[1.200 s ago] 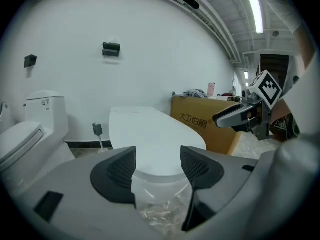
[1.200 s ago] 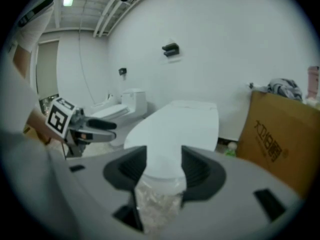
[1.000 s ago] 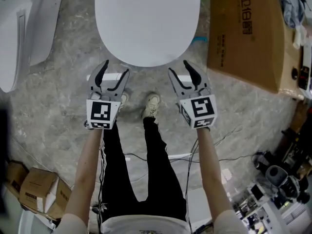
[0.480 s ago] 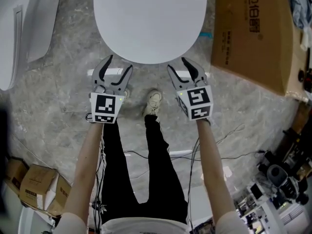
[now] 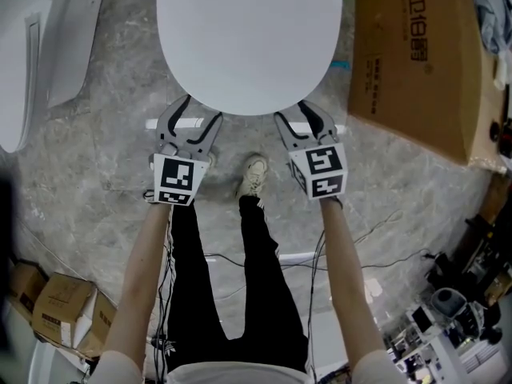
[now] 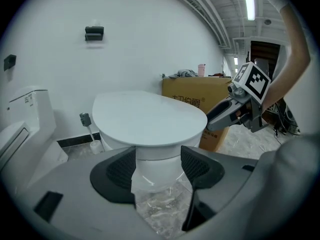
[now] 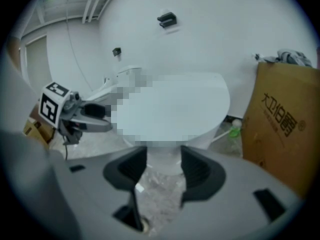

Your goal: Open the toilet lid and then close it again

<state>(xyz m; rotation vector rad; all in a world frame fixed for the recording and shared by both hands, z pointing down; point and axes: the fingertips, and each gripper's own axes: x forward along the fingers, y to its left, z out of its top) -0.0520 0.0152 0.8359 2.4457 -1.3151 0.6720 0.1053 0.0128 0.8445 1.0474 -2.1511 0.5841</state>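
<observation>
The toilet's white oval lid (image 5: 248,38) lies flat and closed at the top of the head view. My left gripper (image 5: 200,110) stands open at the lid's front-left rim, its tips right at the edge. My right gripper (image 5: 293,112) is open too, at the front-right rim. In the left gripper view the lid (image 6: 150,119) and the bowl below it fill the gap between the open jaws of the gripper (image 6: 158,166). In the right gripper view the lid (image 7: 200,99) sits just above and beyond the open gripper (image 7: 164,166). Neither gripper holds anything.
A large cardboard box (image 5: 416,54) stands right of the toilet. Another white toilet (image 5: 24,46) is at the left. Small cartons (image 5: 56,310) lie lower left, cables (image 5: 376,222) and equipment (image 5: 456,310) lower right. The person's shoe (image 5: 254,173) is just before the bowl.
Both grippers have moved forward, from short of the lid's front to its rim. Their jaws stay open and the lid has not lifted.
</observation>
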